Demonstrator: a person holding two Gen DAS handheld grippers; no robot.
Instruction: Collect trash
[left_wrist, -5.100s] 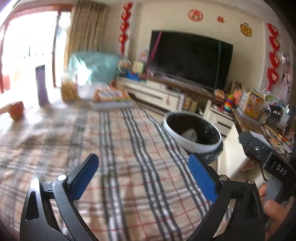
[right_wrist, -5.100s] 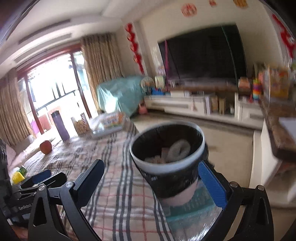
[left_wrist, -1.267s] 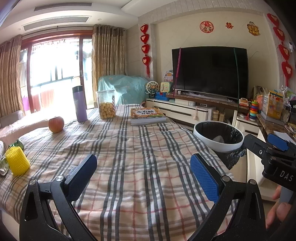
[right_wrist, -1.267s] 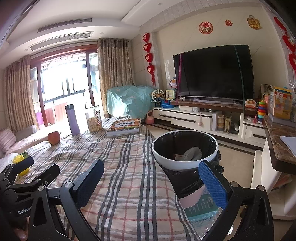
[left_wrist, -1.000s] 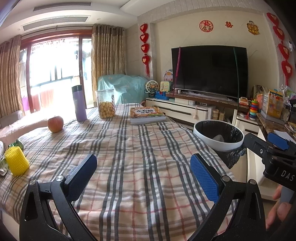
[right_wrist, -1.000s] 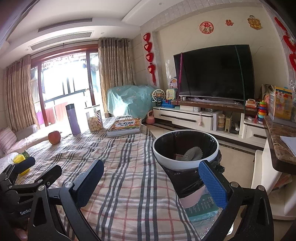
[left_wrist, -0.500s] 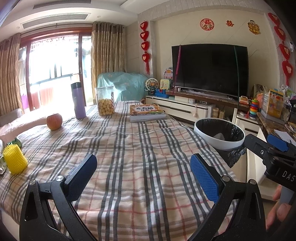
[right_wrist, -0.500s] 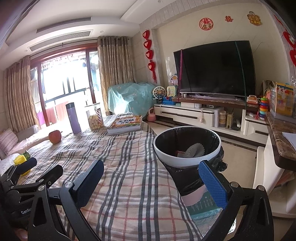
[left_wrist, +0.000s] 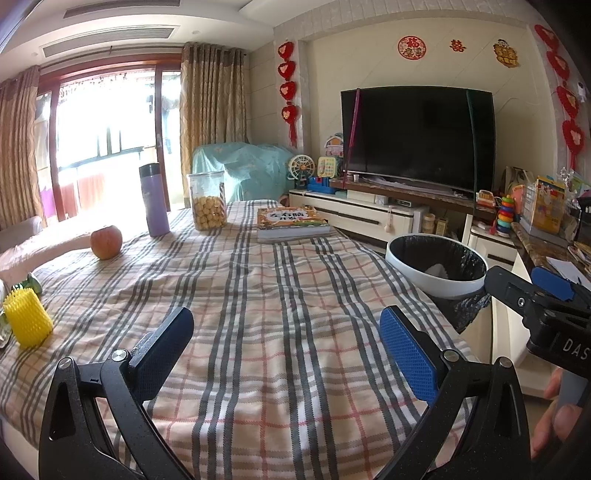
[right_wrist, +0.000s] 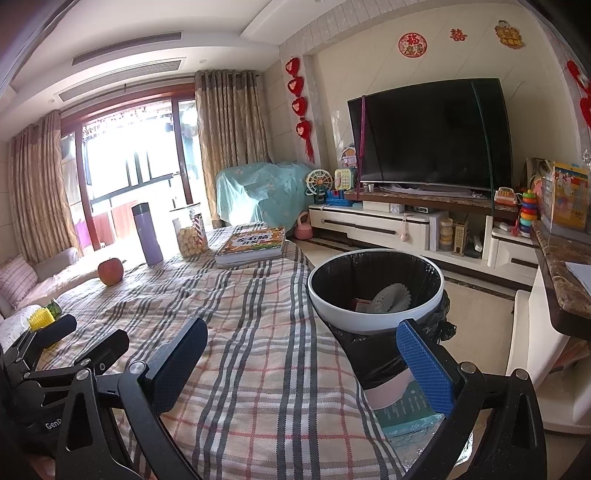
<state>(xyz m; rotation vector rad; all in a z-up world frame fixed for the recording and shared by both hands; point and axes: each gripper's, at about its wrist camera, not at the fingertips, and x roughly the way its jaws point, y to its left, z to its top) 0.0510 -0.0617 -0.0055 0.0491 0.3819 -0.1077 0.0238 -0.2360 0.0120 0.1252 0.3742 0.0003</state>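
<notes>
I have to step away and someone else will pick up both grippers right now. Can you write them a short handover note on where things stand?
Left gripper: open, empty, above the plaid tablecloth.
Right gripper: open, empty, close to the trash bin.
The bin stands off the table's right edge, black liner in, with a white paper piece and a few scraps already inside.
Done: some trash is binned.
Left: the yellow spiky item and something green behind it at the table's left edge may be trash; I cannot tell.
The apple, purple bottle, snack jar and book look like keepers.
</notes>
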